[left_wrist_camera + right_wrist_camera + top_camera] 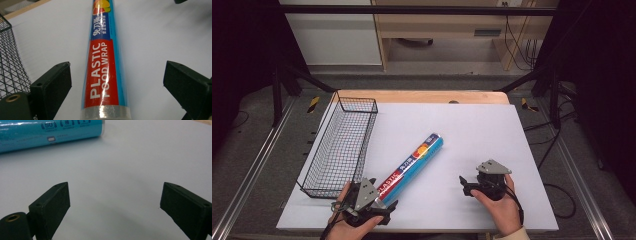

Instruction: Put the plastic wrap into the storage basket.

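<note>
A long roll of plastic food wrap, blue with a red label, lies slanted on the white table top. Its near end sits between the wide-apart jaws of my left gripper, which is open and touches nothing. In the left gripper view the roll runs straight away from the camera, the left gripper straddling it. My right gripper rests open near the front right, pointing left toward the roll, with bare table between its jaws. The right gripper view shows the roll's blue far end at top left and the right gripper open.
A black wire basket stands along the left side of the table, close to the left hand; its mesh shows in the left gripper view. A wooden strip runs along the far edge of the table.
</note>
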{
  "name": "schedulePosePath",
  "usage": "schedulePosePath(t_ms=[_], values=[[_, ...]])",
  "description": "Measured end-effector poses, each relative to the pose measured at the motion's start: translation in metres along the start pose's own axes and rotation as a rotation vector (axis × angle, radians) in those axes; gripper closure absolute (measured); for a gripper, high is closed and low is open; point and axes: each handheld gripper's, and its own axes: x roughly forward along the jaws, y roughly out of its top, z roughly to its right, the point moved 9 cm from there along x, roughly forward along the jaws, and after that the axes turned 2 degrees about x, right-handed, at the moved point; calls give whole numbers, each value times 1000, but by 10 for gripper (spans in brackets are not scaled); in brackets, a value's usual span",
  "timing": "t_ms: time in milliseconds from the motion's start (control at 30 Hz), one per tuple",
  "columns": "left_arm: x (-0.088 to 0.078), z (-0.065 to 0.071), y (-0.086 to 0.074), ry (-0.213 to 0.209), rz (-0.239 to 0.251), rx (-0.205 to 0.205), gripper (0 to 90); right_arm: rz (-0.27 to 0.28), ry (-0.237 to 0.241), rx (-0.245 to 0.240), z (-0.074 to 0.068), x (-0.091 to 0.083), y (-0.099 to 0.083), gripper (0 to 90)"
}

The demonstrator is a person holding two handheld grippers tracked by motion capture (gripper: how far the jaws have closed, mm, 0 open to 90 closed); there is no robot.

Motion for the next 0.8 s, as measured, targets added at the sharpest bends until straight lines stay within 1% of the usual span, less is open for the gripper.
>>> schedulePosePath(t_ms=[33, 67, 100, 167, 200, 233, 267, 300, 333, 367, 400, 433, 467, 500, 533, 567, 600, 633, 700, 733, 767, 800], values=[[3, -1, 2, -7, -15, 1, 84, -3, 4, -9, 0, 0, -2, 95], [7, -2, 2, -10, -43, 12, 88, 0, 11, -18, -1, -1, -2, 96], [11, -3, 2, -12, -67, 11, 91, 3, 15, -29, -1, -2, -2, 98], [19, -3, 4, -30, -123, 12, 87, 4, 17, -37, 0, -4, -3, 102], [22, -3, 5, -38, -157, 11, 88, -5, 26, -14, 0, -6, -4, 102], [26, -3, 8, -40, -180, 14, 87, -5, 20, -19, 2, -6, -5, 100], [29, -2, 11, -41, -202, 27, 87, -9, 17, -15, 5, -7, -6, 98], [33, -2, 14, -37, -220, 39, 87, -10, 14, -2, 6, -8, -6, 98], [33, -2, 14, -37, -220, 39, 87, -8, 7, -4, 9, -9, -6, 97], [38, -1, 18, -47, -260, 58, 87, -7, -4, -2, 13, -10, -6, 96], [38, -1, 18, -47, -260, 58, 86, -7, -4, -2, 13, -10, -6, 96], [41, -1, 20, -56, -281, 59, 86, -1, -10, -11, 15, -11, -6, 92], [48, -1, 20, -58, -326, 65, 85, 0, -19, 5, 20, -16, -7, 89], [51, -1, 20, -61, -353, 74, 85, 9, -21, 4, 22, -17, -6, 83], [53, -1, 21, -64, -371, 83, 85, 11, -25, 9, 24, -19, -7, 78], [53, -1, 21, -64, -371, 83, 85, 11, -25, 9, 24, -19, -7, 78], [58, -2, 22, -66, -406, 98, 85, 10, -29, 20, 29, -22, -10, 77], [62, -2, 24, -69, -429, 121, 85, 8, -29, 28, 31, -23, -11, 77], [66, -5, 28, -51, -448, 156, 93, 8, -31, 24, 34, -23, -14, 77], [70, -6, 31, -41, -452, 164, 92, 3, -32, 37, 35, -24, -15, 78], [72, -8, 33, -33, -459, 171, 92, 5, -32, 30, 36, -24, -16, 78], [76, -10, 36, -22, -460, 173, 91, 5, -34, 38, 37, -24, -16, 79]])
